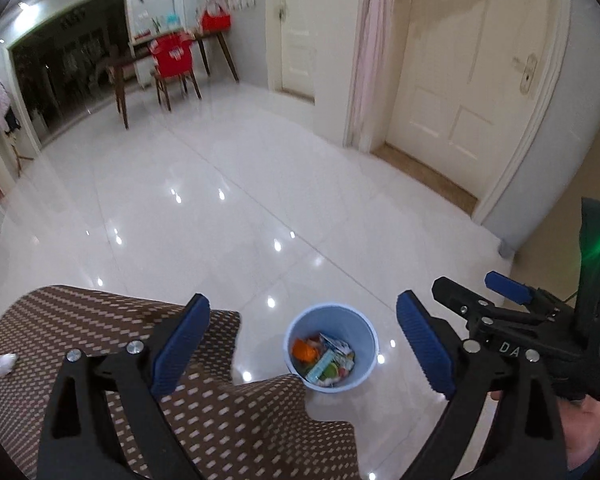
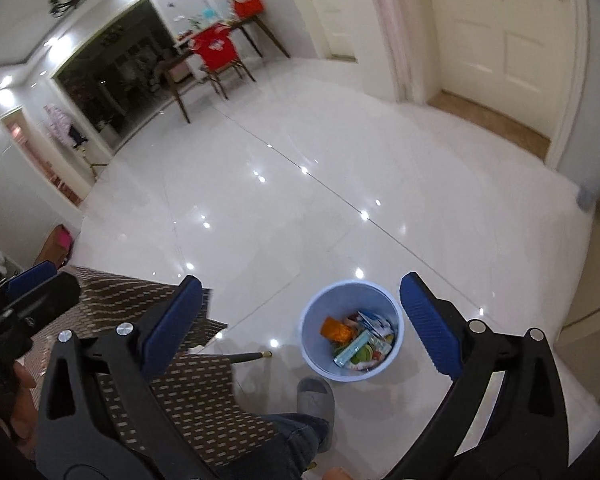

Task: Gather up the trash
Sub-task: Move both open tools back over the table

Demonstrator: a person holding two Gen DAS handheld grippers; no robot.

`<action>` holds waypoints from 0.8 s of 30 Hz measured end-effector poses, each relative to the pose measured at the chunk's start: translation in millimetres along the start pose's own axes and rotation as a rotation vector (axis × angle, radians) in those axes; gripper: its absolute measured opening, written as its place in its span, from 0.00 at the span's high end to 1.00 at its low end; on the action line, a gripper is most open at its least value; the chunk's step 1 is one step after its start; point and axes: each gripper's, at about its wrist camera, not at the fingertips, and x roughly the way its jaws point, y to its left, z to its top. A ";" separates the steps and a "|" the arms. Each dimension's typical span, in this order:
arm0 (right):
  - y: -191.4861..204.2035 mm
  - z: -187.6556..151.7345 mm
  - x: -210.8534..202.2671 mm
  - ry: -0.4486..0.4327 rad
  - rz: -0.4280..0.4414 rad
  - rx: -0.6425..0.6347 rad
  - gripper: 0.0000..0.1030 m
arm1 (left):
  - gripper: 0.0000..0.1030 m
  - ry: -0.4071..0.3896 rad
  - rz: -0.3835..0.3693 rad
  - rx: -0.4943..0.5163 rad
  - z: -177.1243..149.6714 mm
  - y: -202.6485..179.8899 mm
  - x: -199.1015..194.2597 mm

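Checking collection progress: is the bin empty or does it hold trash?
Holds trash. The blue bin stands upright on the floor with wrappers covering its bottom.

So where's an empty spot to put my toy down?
The shiny floor between the bin and the far chair is bare. The patterned tablecloth is mostly free, apart from a crumpled paper. The bin is crowded with wrappers.

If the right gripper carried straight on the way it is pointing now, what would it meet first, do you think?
Most likely the blue bin on the floor, or the trash inside it. Nothing shows between the open right gripper and the bin, though depth is hard to judge.
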 end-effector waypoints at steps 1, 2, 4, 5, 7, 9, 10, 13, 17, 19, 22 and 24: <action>8.5 0.3 -6.9 -0.010 0.006 -0.015 0.06 | 0.10 -0.025 0.006 -0.006 -2.1 5.5 -13.9; 20.6 0.2 -15.6 -0.024 0.015 -0.034 0.06 | 0.10 -0.040 0.008 -0.013 -4.1 7.8 -21.8; 40.2 -0.5 -28.3 -0.046 0.028 -0.064 0.06 | 0.10 -0.076 0.011 -0.036 -8.9 18.1 -42.0; 53.4 -1.3 -35.4 -0.058 0.038 -0.084 0.06 | 0.10 -0.100 0.015 -0.053 -12.4 25.7 -54.8; 74.4 -2.0 -45.5 -0.072 0.053 -0.118 0.06 | 0.10 -0.136 0.029 -0.083 -19.3 39.8 -74.9; 101.6 -6.9 -56.8 -0.087 0.078 -0.167 0.06 | 0.10 -0.197 0.056 -0.124 -29.7 59.2 -100.1; 110.5 -8.8 -59.3 -0.090 0.086 -0.185 0.06 | 0.10 -0.216 0.066 -0.135 -34.4 64.4 -107.9; 146.1 -18.9 -66.6 -0.097 0.118 -0.248 0.06 | 0.09 -0.293 0.114 -0.181 -51.8 90.7 -139.7; 191.9 -34.9 -65.0 -0.083 0.176 -0.323 0.06 | 0.09 -0.349 0.177 -0.232 -75.5 121.8 -167.8; 213.6 -46.9 -58.6 -0.059 0.207 -0.362 0.06 | 0.09 -0.359 0.209 -0.256 -86.9 133.3 -176.1; 245.1 -69.4 -42.4 -0.009 0.238 -0.423 0.06 | 0.09 -0.348 0.270 -0.304 -114.5 163.9 -185.0; 268.8 -85.7 -25.7 0.035 0.258 -0.459 0.06 | 0.09 -0.334 0.286 -0.328 -128.1 184.5 -188.1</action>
